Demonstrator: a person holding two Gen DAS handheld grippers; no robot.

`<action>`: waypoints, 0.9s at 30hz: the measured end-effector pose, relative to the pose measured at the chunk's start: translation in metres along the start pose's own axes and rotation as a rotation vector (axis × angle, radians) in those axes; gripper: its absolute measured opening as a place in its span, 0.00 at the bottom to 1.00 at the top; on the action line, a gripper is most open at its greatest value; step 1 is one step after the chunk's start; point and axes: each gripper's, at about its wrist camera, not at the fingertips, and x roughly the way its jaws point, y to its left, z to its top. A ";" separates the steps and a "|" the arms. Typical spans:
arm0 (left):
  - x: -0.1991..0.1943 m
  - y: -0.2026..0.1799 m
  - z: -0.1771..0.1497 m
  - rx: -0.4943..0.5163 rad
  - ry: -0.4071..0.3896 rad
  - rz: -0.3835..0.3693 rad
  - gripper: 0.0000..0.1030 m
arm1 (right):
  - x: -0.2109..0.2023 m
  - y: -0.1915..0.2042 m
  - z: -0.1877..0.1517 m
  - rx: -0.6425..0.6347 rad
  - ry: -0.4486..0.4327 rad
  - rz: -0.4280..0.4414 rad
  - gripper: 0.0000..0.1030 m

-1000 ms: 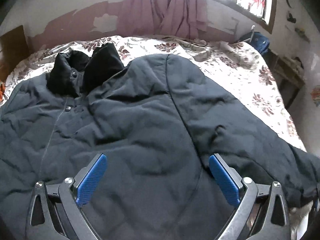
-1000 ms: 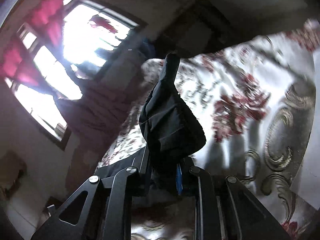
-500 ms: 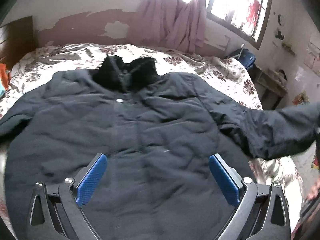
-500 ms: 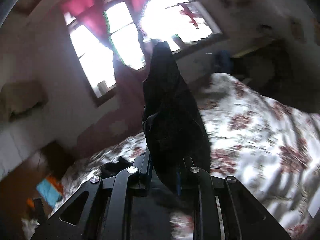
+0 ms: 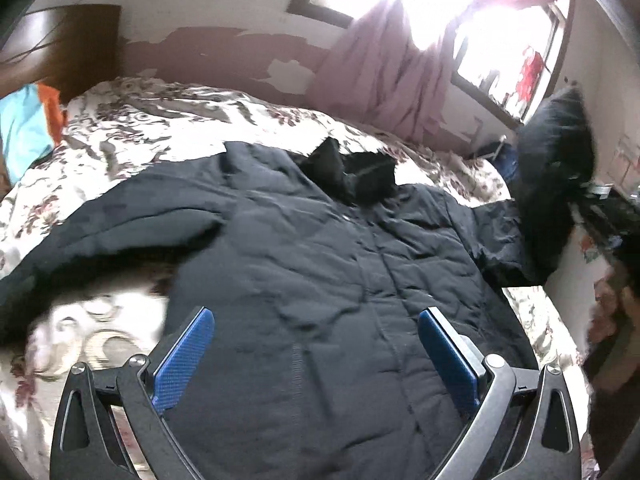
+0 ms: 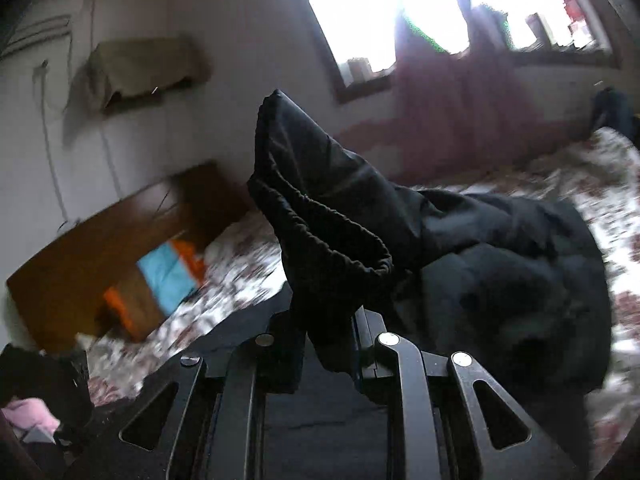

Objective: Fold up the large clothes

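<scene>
Jacket lies front-up, spread across the floral bedspread, collar at the far end toward the window. Left wrist view: left gripper hangs over the jacket's near hem, blue pads wide apart, nothing between them, no contact with the fabric. Left-hand sleeve lies out to the left on the bedspread. Right-hand sleeve is lifted off the bed at the far right, its cuff up in the air against the wall. Pink curtain hangs below the bright window. Blue and orange cloth at the far left edge by the wooden headboard.

Right wrist view: right gripper has its jaws pinched together on the sleeve near the cuff; elastic cuff opening sticks up past the fingertips. Rest of the sleeve trails right and down toward the bed. Frame is motion-blurred; headboard and window behind.
</scene>
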 end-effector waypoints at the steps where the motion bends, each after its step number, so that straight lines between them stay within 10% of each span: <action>1: -0.005 0.009 0.001 -0.012 -0.007 0.001 1.00 | 0.016 0.013 -0.008 -0.007 0.034 0.029 0.16; 9: -0.015 0.083 -0.001 -0.173 -0.027 -0.038 1.00 | 0.095 0.028 -0.083 -0.038 0.297 0.030 0.25; 13: -0.001 0.100 -0.005 -0.233 -0.016 -0.079 1.00 | 0.098 0.010 -0.109 0.024 0.385 0.040 0.64; 22: 0.050 0.076 0.006 -0.237 0.008 -0.161 1.00 | 0.059 -0.079 -0.076 -0.037 0.302 -0.240 0.66; 27: 0.081 0.040 0.012 -0.171 0.049 0.007 1.00 | 0.085 -0.125 -0.062 0.015 0.335 -0.331 0.60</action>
